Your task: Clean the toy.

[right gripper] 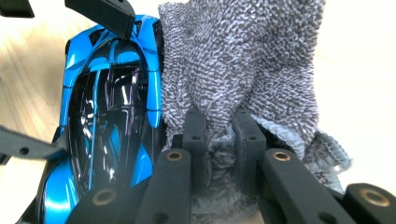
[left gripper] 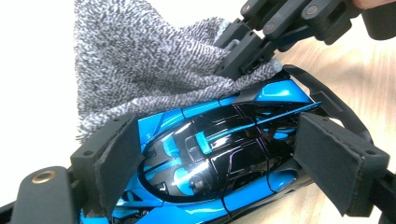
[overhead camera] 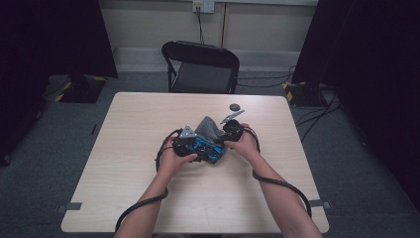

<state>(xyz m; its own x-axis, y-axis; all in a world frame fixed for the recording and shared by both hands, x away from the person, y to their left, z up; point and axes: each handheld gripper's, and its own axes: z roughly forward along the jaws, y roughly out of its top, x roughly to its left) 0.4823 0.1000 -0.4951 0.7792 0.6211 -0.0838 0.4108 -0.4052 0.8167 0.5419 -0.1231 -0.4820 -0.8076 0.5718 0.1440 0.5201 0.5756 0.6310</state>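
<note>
Mid-table (overhead camera: 148, 114), the left gripper (left gripper: 224, 154) has its jaws clamped on the flanks of the blue toy car (left gripper: 219, 154), while the right gripper (right gripper: 219, 135), nearly closed, pinches the grey cloth (right gripper: 243, 60) against the car's side.

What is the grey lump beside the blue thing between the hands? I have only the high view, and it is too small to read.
Observer: A grey knitted cloth; the right tool is shut on a fold of it.
Operator: And the blue thing?
Observer: A glossy blue and black toy car, lying on the wooden table.
Operator: Is the left tool gripping it?
Observer: The left tool has a padded jaw at each side of the car's body, seemingly pressing on it.
Operator: Does the cloth touch the car?
Observer: Yes, it lies against one side of the car.
</note>
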